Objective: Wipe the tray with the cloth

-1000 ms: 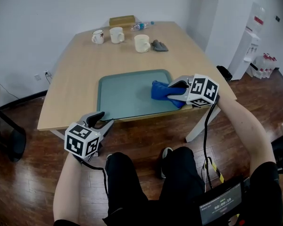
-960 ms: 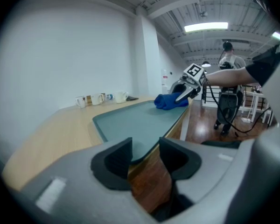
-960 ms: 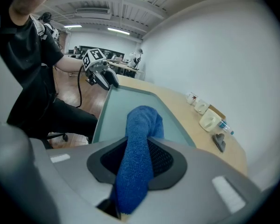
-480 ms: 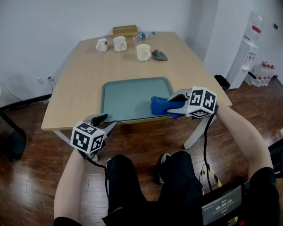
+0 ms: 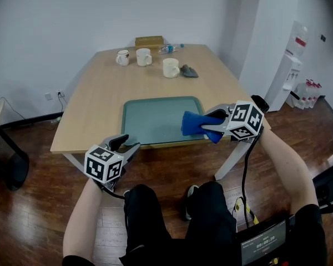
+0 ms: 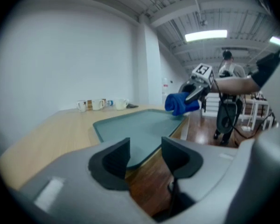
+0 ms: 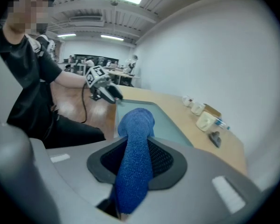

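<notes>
The blue cloth (image 5: 192, 124) was found clamped in the right claw (image 5: 210, 125), held above the tray's (image 5: 150, 121) near right corner. The left claw (image 5: 126, 144), its jaws just opened wider, was found empty before the counter (image 5: 100, 93).

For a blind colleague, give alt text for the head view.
The right gripper holds a blue cloth over the near right corner of a teal tray on a table. The left gripper, whose empty jaws have just been opening, hangs before the table.
</notes>
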Demonstrator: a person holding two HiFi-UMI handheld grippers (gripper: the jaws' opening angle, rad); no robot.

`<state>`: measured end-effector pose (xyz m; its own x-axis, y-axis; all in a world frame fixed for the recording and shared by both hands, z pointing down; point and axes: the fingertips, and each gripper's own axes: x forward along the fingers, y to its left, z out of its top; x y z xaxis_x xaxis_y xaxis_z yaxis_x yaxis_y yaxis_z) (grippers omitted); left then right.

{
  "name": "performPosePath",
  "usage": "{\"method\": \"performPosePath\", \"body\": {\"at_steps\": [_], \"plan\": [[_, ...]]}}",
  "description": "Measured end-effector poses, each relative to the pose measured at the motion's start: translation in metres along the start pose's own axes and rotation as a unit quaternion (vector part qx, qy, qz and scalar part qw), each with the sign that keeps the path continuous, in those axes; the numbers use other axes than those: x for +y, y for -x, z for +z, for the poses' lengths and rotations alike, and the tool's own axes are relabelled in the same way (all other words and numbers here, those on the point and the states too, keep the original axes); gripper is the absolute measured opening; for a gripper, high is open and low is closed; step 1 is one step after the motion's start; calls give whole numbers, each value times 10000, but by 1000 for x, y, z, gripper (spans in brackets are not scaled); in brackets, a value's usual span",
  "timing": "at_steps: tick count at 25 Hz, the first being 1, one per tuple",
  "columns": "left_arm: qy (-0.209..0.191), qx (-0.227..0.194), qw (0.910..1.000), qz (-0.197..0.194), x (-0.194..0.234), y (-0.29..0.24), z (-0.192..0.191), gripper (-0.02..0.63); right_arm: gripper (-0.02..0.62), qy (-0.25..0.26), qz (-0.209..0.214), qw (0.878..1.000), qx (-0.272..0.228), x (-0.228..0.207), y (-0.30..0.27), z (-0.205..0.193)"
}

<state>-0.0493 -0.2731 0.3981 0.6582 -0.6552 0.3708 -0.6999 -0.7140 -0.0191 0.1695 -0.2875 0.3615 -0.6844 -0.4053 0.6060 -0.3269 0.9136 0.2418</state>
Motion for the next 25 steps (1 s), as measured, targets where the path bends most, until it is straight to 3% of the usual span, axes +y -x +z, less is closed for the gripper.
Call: {"method": "performPosePath", "body": {"at_steps": [3,5,7,11,13,17,21,23,25], "plan": [[560,-999,9930,274,10,32,37,218,109,-950,-1206,9881,56,-52,27,-13],[705,-1372,9863,590,18,51,50,218,110,-1809,-1940,9641,69,-86,45,-35],[730,-1493,9831,770,18,62,50,218,110,-2605,-2485,9328,132,-112,57,-66],[819,-1475,9825,786,6,71,35,213,116,-3841,-2993,8732,206,-141,62,-122],[882,-1437,9826,773,0,74,27,210,141,-4184,-3036,8558,194,-146,56,-137],[914,-1309,9845,721,-9,74,13,210,285,-4112,-3260,8512,83,-151,49,-141],[866,-1303,9842,823,-8,80,8,209,302,-3790,-3673,8453,-828,-154,99,-107],[854,-1422,9815,959,-7,87,11,204,254,-3456,-3842,8451,-1370,-142,136,-82],[915,-1622,9761,1119,-10,94,16,196,119,-3169,-3862,8452,-1899,-114,167,-61]]}}
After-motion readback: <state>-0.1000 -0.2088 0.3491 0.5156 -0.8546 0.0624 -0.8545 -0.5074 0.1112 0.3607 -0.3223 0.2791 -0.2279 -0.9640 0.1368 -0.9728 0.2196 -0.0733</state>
